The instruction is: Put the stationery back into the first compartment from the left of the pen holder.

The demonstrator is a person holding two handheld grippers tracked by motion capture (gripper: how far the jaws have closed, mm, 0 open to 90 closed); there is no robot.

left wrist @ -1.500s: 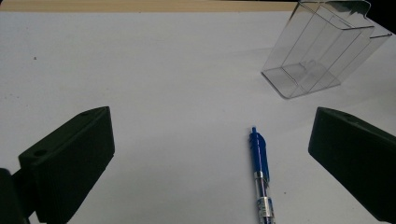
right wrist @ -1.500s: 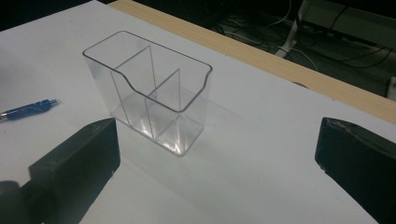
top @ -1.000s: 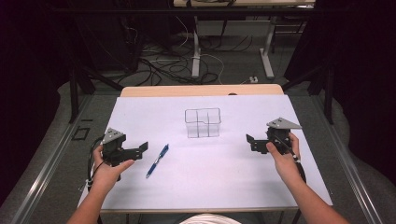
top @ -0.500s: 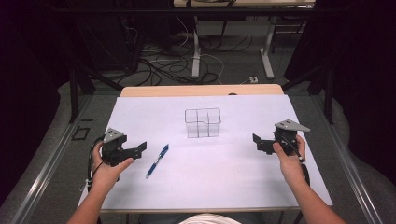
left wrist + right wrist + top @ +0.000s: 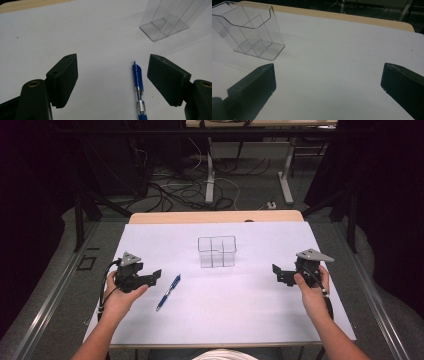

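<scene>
Here pen (image 5: 138,92) lies between open left claw (image 5: 113,82) jaws.

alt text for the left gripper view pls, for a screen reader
A blue pen lies on a white table cover, inside the gap of the open left gripper and close to one of its two black jaws, touching neither. Farther off stands an empty clear plastic organizer with dividers inside.
</scene>
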